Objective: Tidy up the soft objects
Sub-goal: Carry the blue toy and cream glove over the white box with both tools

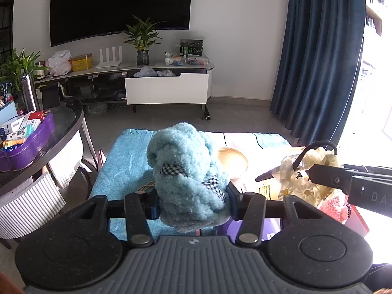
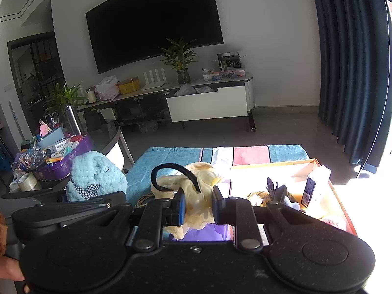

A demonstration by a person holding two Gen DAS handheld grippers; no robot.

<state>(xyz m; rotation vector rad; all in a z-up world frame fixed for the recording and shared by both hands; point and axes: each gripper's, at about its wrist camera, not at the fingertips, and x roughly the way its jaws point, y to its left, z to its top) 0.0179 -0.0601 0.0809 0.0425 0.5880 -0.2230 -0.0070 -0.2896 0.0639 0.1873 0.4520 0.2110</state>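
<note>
Two claws, each clamped on one soft thing. The left claw [image 1: 193, 202] is closed on a fluffy blue toy [image 1: 188, 171] with two checked ribbons, held above the teal cloth [image 1: 122, 161] covering the surface. The right claw [image 2: 197, 208] is closed on a cream fabric bundle [image 2: 196, 196] with one black loop. One wooden bowl [image 1: 232, 161] lies at 1 o'clock from the toy. One tray [image 2: 318, 164] stands at 2 o'clock from the bundle.
</note>
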